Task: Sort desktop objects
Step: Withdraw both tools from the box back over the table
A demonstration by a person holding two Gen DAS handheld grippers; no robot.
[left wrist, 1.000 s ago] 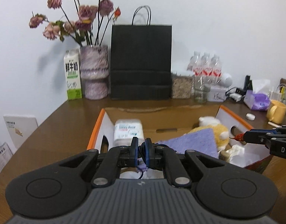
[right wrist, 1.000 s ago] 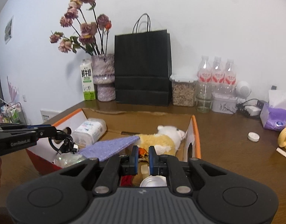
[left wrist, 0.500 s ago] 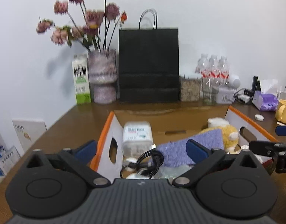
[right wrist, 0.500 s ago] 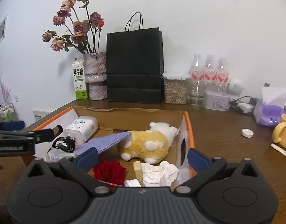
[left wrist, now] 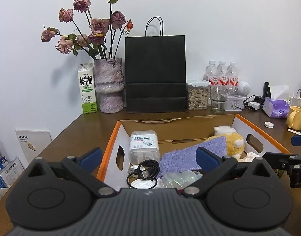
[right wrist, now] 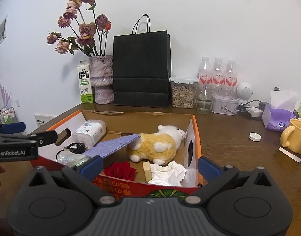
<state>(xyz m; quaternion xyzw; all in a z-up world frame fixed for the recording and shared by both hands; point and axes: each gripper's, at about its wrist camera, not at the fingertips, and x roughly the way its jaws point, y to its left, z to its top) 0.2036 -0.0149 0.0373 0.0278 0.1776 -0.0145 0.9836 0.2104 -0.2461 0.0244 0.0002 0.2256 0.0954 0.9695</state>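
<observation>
Now both claws hang spread and empty at the near edge of the cardboard box [right wrist: 193,129] on the worktop, left claw [left wrist: 148,155] over the coiled USB cable [left wrist: 143,172], right claw [right wrist: 149,164] over the red rose [right wrist: 120,170]; inside, a purple cloth [right wrist: 113,144] leans on the plush sheep [right wrist: 158,144], apparently just tossed there. What lies beneath the cloth stays hidden; the crinkled plastic [left wrist: 178,178] beside the cable is hard to identify.

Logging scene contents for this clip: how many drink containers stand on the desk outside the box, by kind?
Water bottles: 3
Milk carton: 1
Yellow mug: 1
Empty glass: 1
Total: 6
</observation>
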